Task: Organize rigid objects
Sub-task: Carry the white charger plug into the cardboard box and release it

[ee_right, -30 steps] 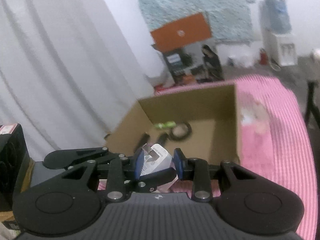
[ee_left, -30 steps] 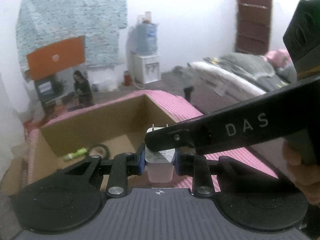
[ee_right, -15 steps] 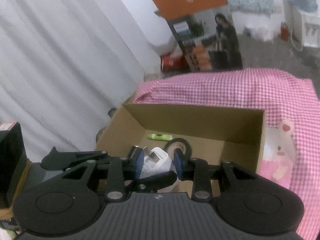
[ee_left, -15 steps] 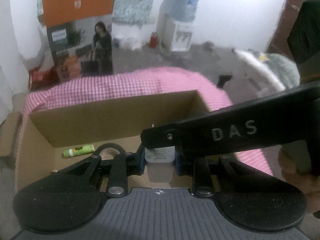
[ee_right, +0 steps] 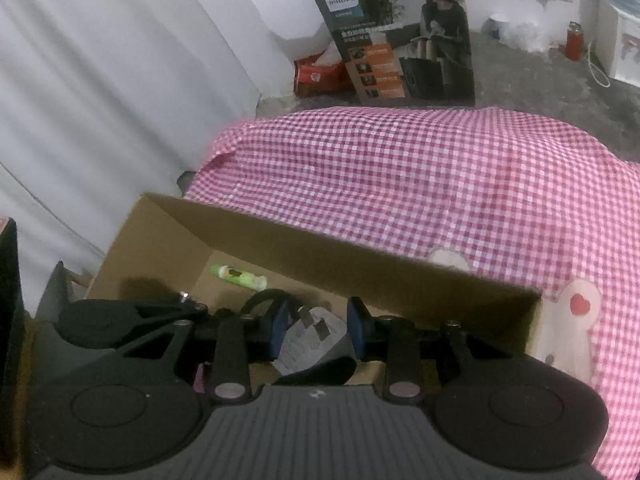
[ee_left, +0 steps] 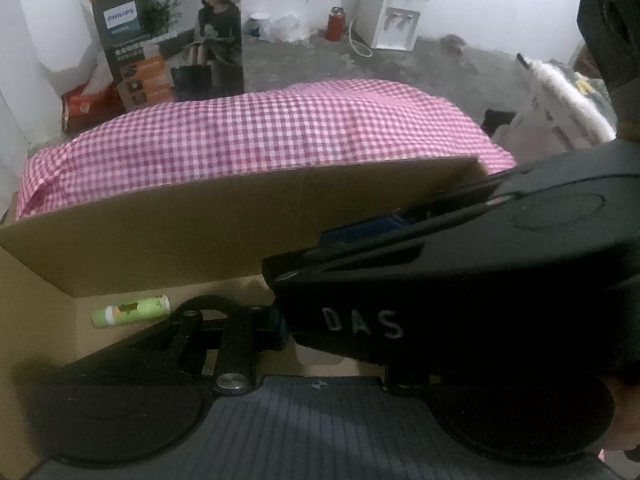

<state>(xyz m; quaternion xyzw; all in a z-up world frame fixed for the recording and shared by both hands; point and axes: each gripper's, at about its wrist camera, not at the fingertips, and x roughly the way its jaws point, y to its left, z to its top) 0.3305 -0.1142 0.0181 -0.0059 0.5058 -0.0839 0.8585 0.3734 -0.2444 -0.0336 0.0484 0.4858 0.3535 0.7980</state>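
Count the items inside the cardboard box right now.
3 visible. A green tube lies by the far wall of the cardboard box; a black ring sits beside it; a white charger is between the right gripper fingers. The grippers may hide more.

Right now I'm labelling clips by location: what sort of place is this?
Probably a lived-in room at home, not a lab: a water dispenser on bare concrete floor, a Philips appliance carton, and pink gingham cloth under the cardboard box.

From my remote seat I see a plain brown cardboard box on a pink-and-white gingham cloth, a lime-green tube inside it, a white wall-plug adapter with grey print between blue pads, and black gripper bodies.
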